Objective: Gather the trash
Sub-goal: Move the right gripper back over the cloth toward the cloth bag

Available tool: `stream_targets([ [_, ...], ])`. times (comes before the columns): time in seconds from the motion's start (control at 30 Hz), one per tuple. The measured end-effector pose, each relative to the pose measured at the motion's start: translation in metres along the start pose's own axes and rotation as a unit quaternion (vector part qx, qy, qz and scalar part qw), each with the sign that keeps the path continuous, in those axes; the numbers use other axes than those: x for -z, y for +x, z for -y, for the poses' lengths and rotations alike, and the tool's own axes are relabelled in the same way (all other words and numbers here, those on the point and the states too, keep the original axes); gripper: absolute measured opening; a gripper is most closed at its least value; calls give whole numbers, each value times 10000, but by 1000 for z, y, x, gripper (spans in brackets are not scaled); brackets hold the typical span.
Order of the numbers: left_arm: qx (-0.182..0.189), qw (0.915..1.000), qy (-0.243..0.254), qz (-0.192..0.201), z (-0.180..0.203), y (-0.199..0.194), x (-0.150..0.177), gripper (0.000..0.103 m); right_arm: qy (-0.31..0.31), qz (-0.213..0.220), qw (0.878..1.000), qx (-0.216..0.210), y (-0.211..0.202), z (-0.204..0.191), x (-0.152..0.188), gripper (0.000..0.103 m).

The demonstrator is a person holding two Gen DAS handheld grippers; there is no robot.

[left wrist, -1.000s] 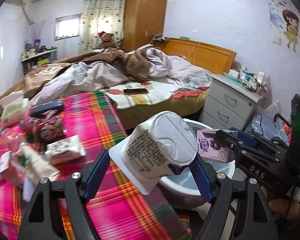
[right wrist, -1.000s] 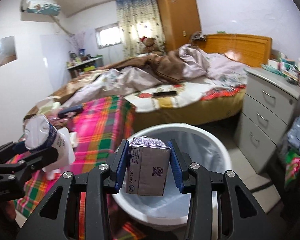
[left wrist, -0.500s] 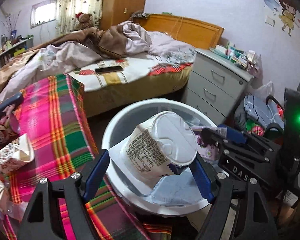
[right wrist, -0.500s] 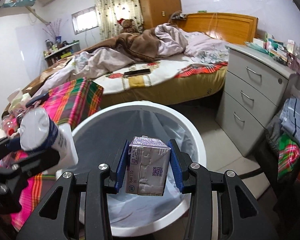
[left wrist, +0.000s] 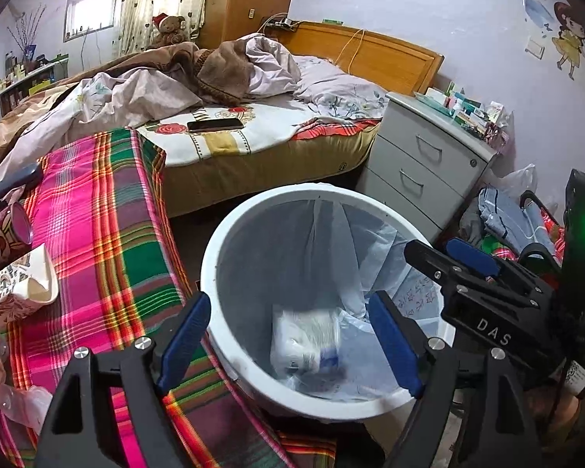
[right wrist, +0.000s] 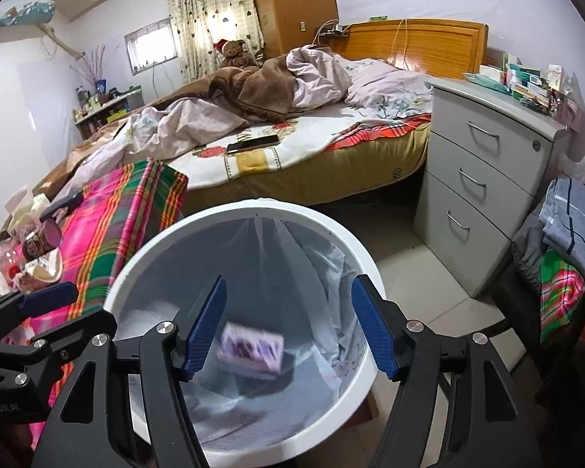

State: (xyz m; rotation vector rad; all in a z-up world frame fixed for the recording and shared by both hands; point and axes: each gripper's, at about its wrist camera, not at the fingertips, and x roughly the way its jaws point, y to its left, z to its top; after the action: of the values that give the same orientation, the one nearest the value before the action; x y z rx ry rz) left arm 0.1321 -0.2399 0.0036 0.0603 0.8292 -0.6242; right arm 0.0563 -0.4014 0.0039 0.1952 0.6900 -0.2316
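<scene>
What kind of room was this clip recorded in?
A lived-in home bedroom: an unmade bed with a wooden headboard, a drawer nightstand, and a wardrobe by the curtained window.

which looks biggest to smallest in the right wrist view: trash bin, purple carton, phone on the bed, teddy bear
1. trash bin, by far the largest.
2. purple carton, blurred inside the bin.
3. phone and teddy bear look alike in size; both are far from the camera, so I won't rank them.
</scene>
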Motion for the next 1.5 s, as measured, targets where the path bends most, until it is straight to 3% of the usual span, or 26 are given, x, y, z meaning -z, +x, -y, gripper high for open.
stream_targets([
  [0.47, -401, 9977, -300, 457, -47, -60, 16, 85, -144, 390, 9990, -178, -27, -40, -2, 68],
  [0.73, -844, 9920, -628, 698, -98, -97, 37, 85, -428, 463, 9958, -658, -35, -86, 6, 68],
  [1.13, -1602, 9747, -1183, 1012, -187, -152, 61, 85, -987, 279, 9842, -1442, -23, -163, 13, 68],
  [1.5, -2115, 9625, -1447, 893, -265, -172, 75, 85, -1486, 46, 9659, -2121, -17, -230, 21, 68],
])
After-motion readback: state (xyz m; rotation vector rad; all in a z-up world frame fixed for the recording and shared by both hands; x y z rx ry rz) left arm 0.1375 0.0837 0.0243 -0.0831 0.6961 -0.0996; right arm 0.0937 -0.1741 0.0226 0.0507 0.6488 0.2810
